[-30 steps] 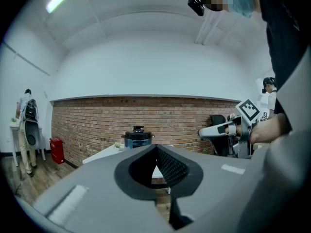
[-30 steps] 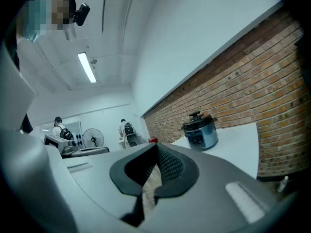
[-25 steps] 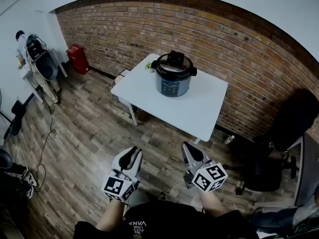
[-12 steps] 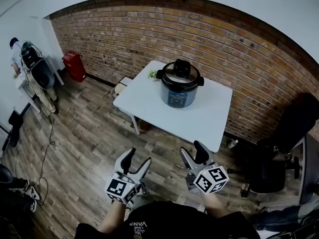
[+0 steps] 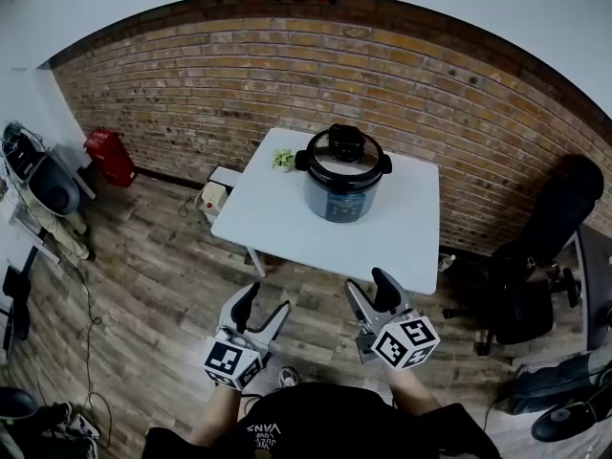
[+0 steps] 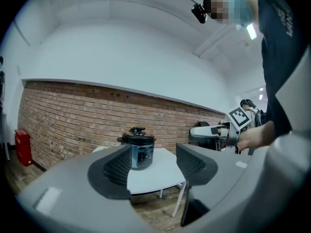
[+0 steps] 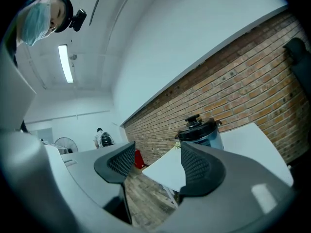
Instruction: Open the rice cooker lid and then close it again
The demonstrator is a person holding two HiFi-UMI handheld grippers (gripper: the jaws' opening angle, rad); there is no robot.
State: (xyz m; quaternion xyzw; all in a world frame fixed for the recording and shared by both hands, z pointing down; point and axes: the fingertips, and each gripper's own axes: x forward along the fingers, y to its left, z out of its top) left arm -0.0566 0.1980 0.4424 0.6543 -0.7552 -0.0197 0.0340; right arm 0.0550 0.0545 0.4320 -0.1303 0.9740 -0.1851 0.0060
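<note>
The rice cooker [image 5: 341, 182], dark blue-grey with its black lid [image 5: 342, 153] down, stands at the back of a white table [image 5: 287, 213]. Both grippers hover over the wooden floor, well short of the table's near edge. My left gripper [image 5: 263, 306] is open with nothing between its jaws. My right gripper [image 5: 371, 287] is open and empty as well. In the left gripper view the cooker [image 6: 138, 152] shows far off between the jaws of the left gripper [image 6: 153, 166]. The right gripper view has the cooker [image 7: 199, 132] beyond the right gripper [image 7: 158, 164].
A brick wall [image 5: 287, 75] runs behind the table. A black office chair [image 5: 535, 256] stands to the right. A small plant [image 5: 282, 160] sits on the table's back left corner. On the floor lie a white box [image 5: 215, 197] and a red container [image 5: 105, 156].
Both grippers went from shut to open. They and the head moved toward the table, so the cooker now sits nearer and more central; the far-left person has slid mostly out of view.
</note>
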